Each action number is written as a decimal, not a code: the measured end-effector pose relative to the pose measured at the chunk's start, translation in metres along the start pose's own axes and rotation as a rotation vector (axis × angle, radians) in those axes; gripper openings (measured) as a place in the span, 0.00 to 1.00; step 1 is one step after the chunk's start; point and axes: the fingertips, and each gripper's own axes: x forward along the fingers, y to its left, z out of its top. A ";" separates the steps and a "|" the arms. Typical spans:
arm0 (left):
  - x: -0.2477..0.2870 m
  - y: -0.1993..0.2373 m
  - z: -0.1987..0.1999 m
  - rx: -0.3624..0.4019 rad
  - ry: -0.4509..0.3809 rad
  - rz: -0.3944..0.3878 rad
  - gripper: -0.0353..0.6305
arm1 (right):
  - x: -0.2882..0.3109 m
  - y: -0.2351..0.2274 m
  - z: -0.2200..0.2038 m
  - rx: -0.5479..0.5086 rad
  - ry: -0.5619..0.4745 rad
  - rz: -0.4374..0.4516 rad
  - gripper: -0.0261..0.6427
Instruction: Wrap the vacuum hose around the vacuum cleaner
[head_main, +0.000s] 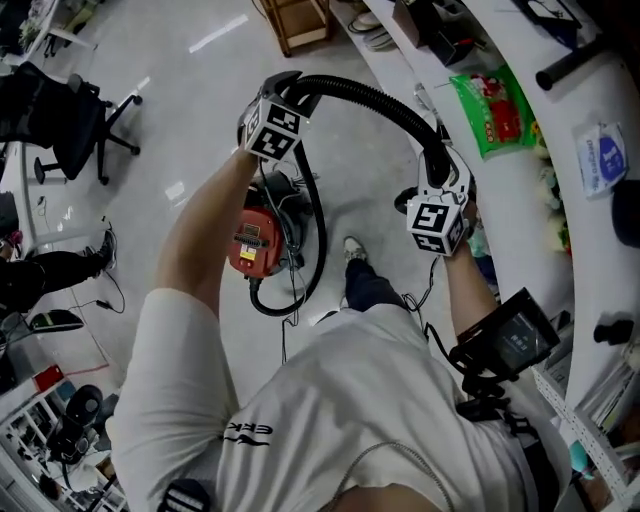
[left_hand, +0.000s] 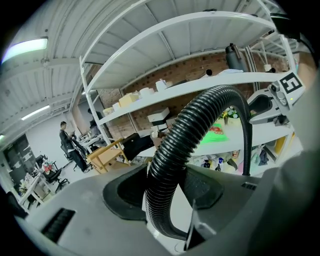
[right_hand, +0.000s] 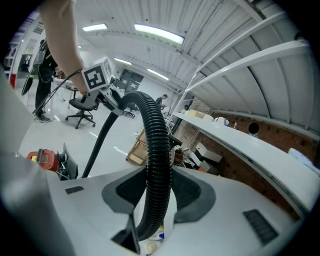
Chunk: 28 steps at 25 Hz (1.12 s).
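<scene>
Two grippers share one black ribbed hose (head_main: 372, 98), and both are clenched on it. The left gripper (left_hand: 167, 197) has the hose running up between its jaws, with the grey pads pressed against the ribs on either side. The right gripper (right_hand: 150, 200) shows the same in its own view: the hose is squeezed between the pads and rises away in a curve. Neither claw is empty or slack.

From the head view, the stretch between the two grips arches in the air well above the floor (head_main: 190, 120). It runs from the left grip at the upper middle across to the right grip, close to the white shelves (head_main: 585, 270). The red vacuum cleaner (head_main: 258, 240) sits on the floor below the left gripper. From that grip the hose drops along the machine's right side and curls under its near end in a loose bend on the floor.

I judge the job barely begun. One bend lies beside and under the near end of the machine, but it looks slack rather than drawn snug. Whether it goes fully round the body I cannot tell, because the person's arm hides the far side. The long lifted stretch is not yet wound at all, and the part of the hose past the right grip is out of sight. What seems left is to bring the raised length down, lead it round the body in close turns and settle the free end against the machine.
</scene>
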 end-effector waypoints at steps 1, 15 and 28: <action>0.004 0.009 -0.001 0.001 0.001 0.004 0.34 | 0.008 0.002 0.004 0.001 -0.005 0.008 0.27; 0.028 0.106 -0.040 0.086 0.069 0.060 0.34 | 0.097 0.059 0.038 -0.025 -0.048 0.153 0.26; -0.019 0.110 -0.118 0.188 0.124 0.133 0.34 | 0.122 0.159 0.015 -0.155 0.007 0.307 0.25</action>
